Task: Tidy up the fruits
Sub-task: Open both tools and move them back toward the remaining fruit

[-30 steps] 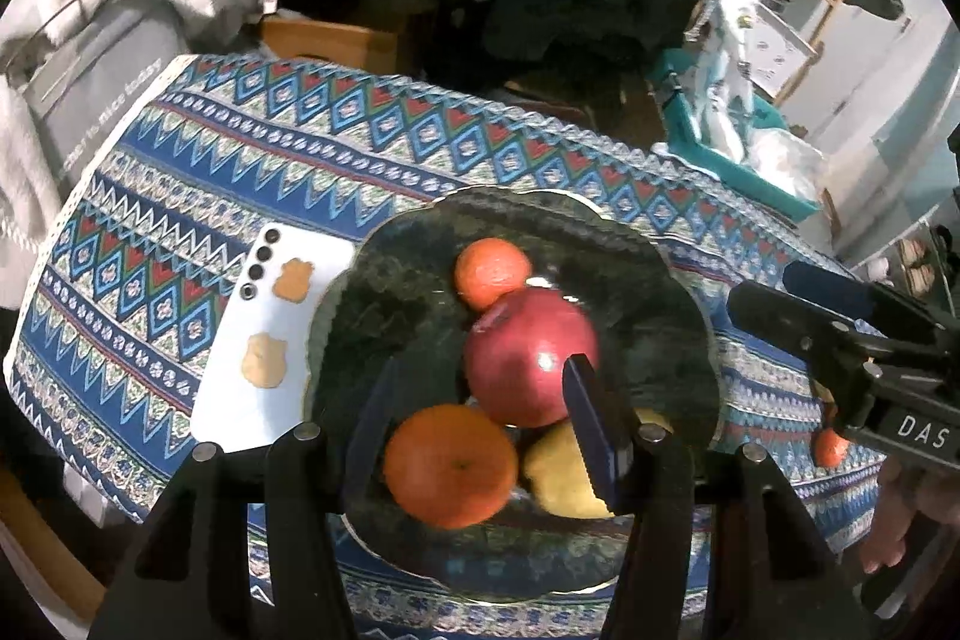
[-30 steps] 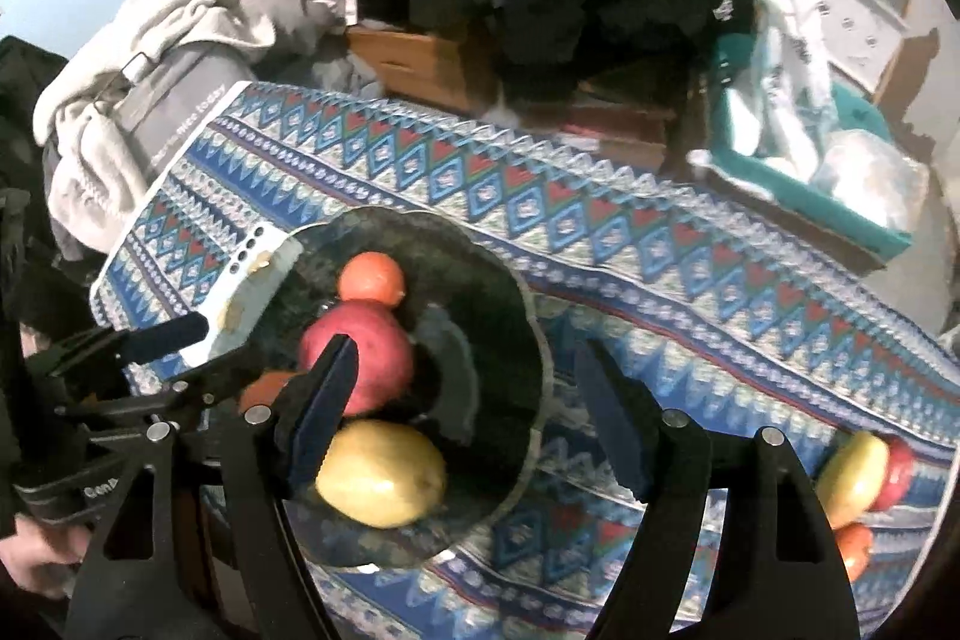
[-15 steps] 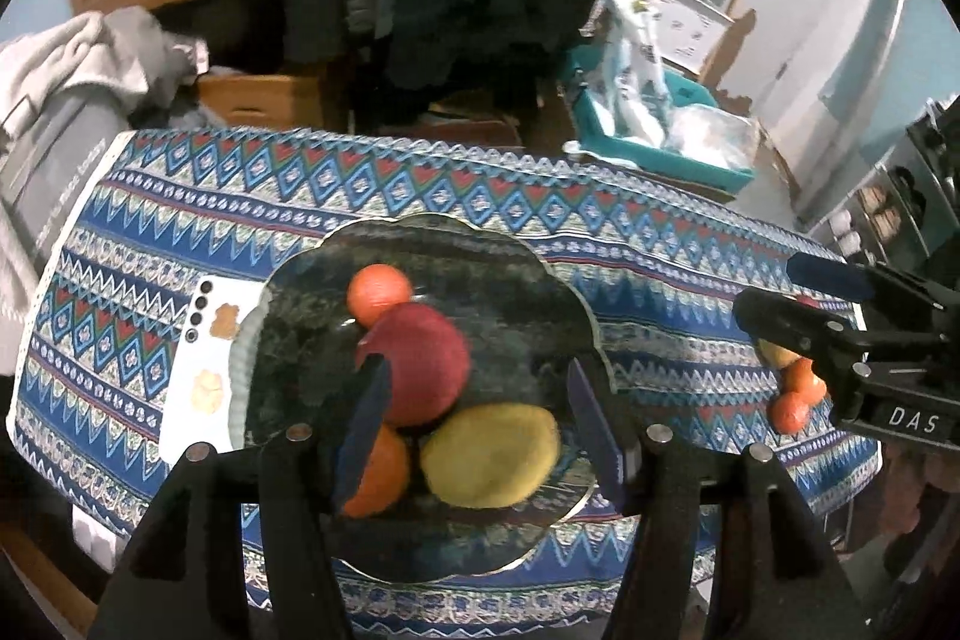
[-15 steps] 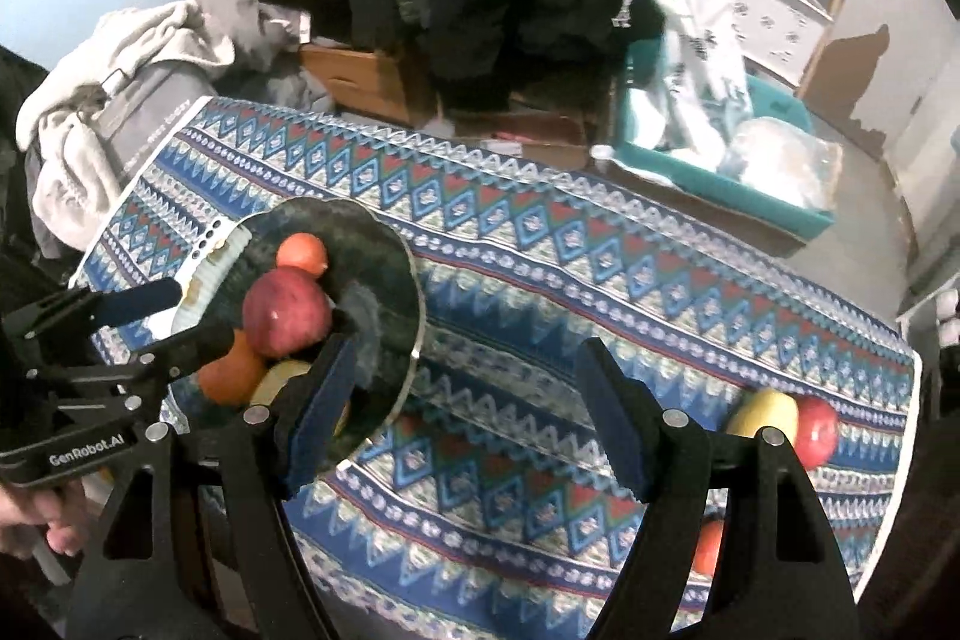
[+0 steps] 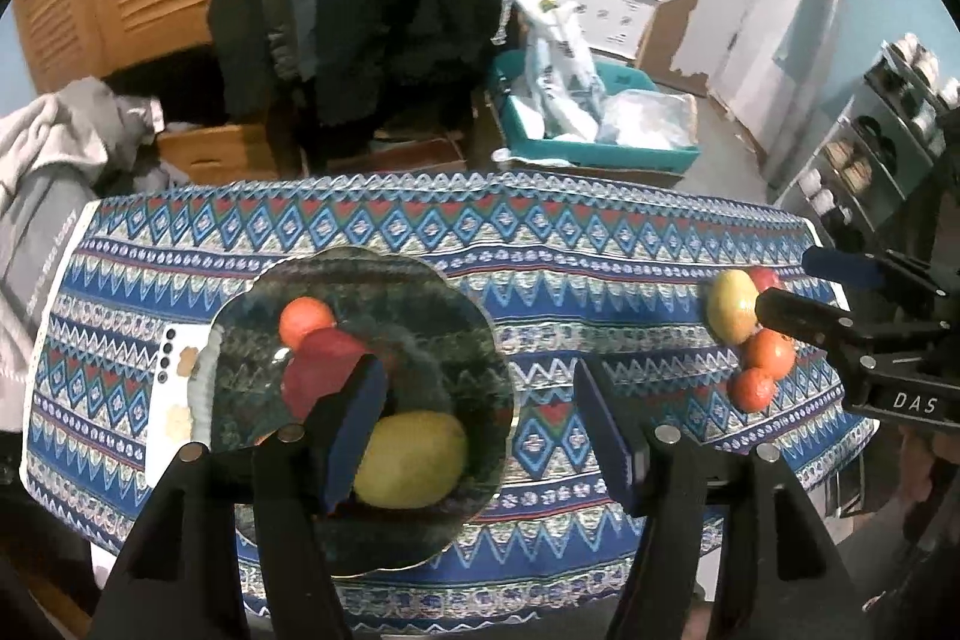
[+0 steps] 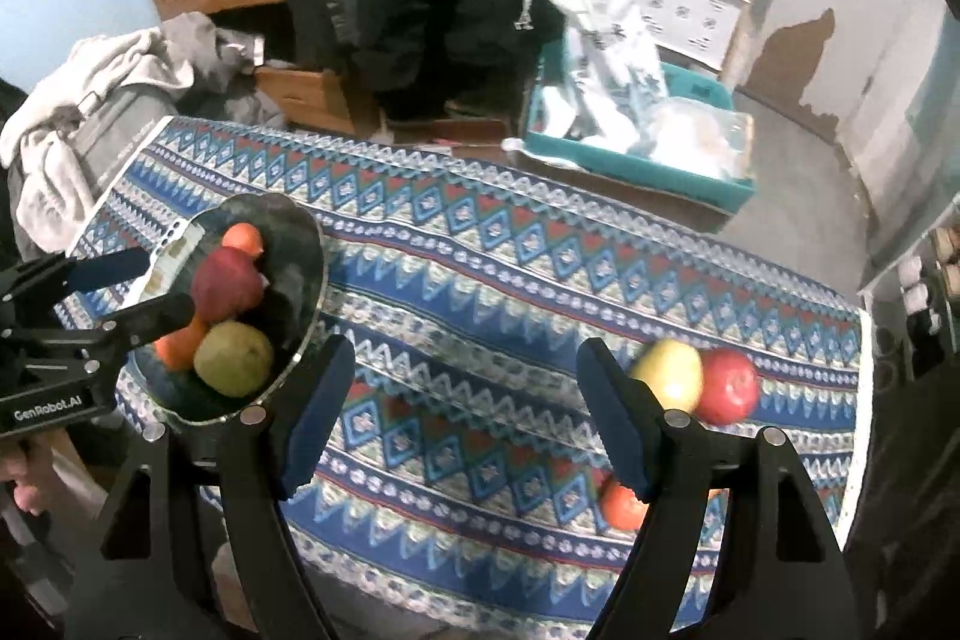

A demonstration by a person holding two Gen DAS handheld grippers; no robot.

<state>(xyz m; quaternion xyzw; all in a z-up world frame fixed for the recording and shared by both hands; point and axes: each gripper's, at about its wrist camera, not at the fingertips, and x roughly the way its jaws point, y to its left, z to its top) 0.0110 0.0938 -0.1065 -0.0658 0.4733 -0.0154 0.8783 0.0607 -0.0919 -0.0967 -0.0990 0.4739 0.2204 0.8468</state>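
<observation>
A dark glass plate [image 5: 474,358] on the patterned tablecloth holds a red apple [image 5: 321,367], a yellow pear [image 5: 414,460] and an orange [image 5: 306,319]; it also shows in the right wrist view [image 6: 300,232]. A second orange [image 6: 180,343] lies beside the left fingers. At the table's right end lie a yellow-green apple [image 5: 732,307], a red apple [image 6: 729,385] and two oranges [image 5: 771,352]. My left gripper [image 5: 480,436] is open and empty, above the plate's right edge. My right gripper [image 6: 465,412] is open and empty over the cloth, between plate and loose fruit.
A white phone [image 5: 174,388] lies left of the plate, partly under it. Beyond the table are a teal bin with bags [image 5: 594,124], a cardboard box [image 5: 216,148], grey clothes [image 5: 54,148] and hanging dark coats. A metal shelf [image 5: 888,148] stands at the right.
Both grippers have pulled back and swung right, away from the plate. The loose fruits at the table's right end have come into view. The fruits on the plate stay put.
</observation>
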